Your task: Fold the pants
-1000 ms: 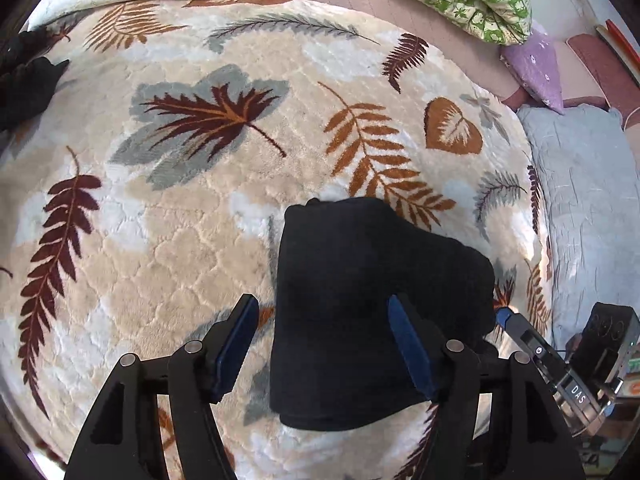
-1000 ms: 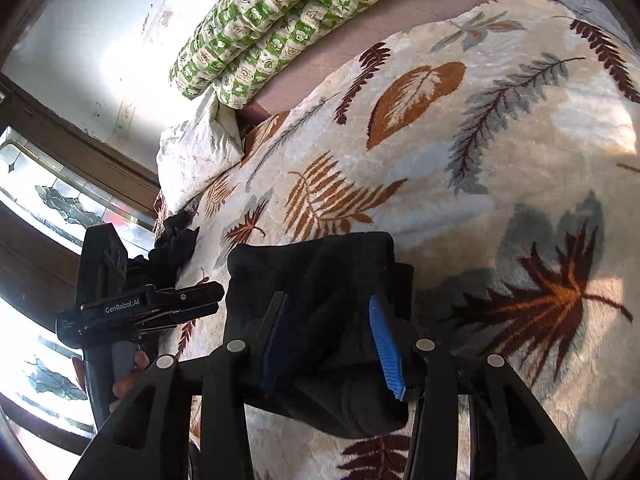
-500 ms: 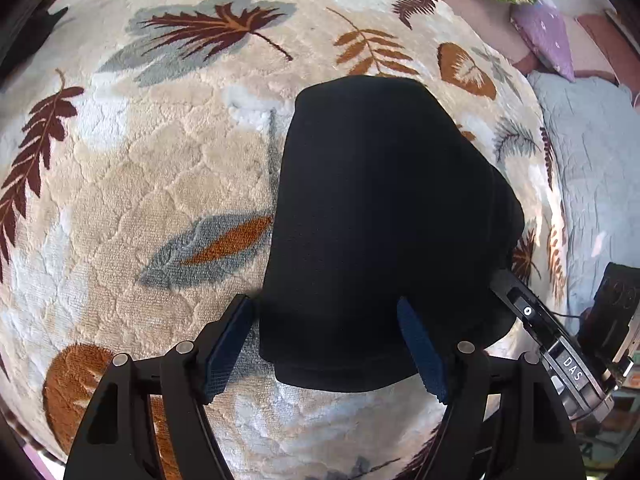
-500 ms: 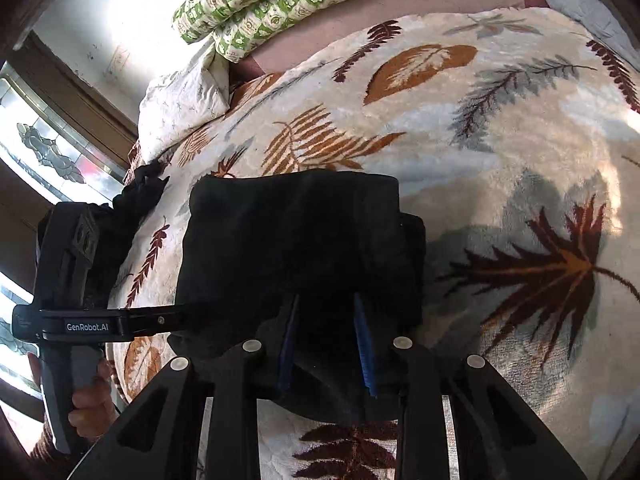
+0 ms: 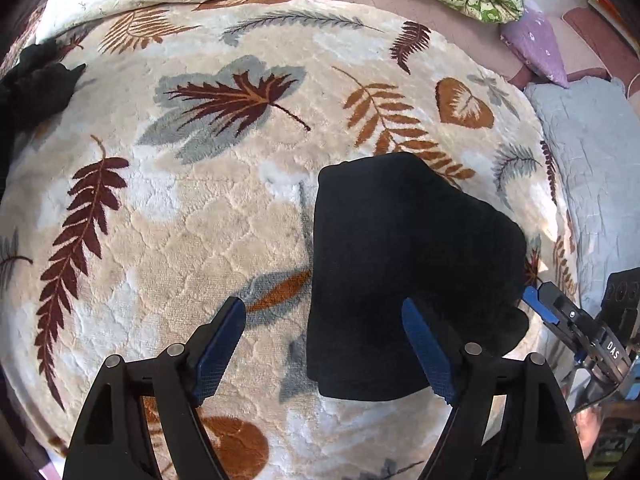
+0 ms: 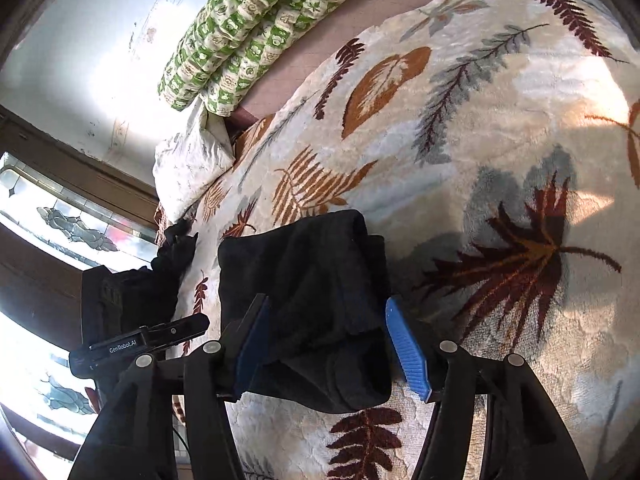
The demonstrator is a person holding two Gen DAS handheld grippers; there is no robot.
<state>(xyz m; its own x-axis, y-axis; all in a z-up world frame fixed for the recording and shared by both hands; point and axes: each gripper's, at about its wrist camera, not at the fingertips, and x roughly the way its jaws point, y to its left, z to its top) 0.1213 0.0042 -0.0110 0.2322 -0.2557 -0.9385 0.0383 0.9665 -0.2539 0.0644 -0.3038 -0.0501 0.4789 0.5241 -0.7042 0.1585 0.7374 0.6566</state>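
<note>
We see right gripper [image 6: 326, 344] spread again, off black pants [image 5: 400, 272]; left gripper [image 5: 324, 344] spread too; folded bundle released on leaf blanket [image 5: 180, 240], fold looks done

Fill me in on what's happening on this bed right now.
A person holding a gripping tool in each hand is folding pants. The black pants lie folded into a compact bundle on the leaf-patterned blanket. The left tool and the right tool are both open, holding nothing, with the bundle lying between their fingers in each view. Another dark garment sits near the blanket's far edge.
</note>
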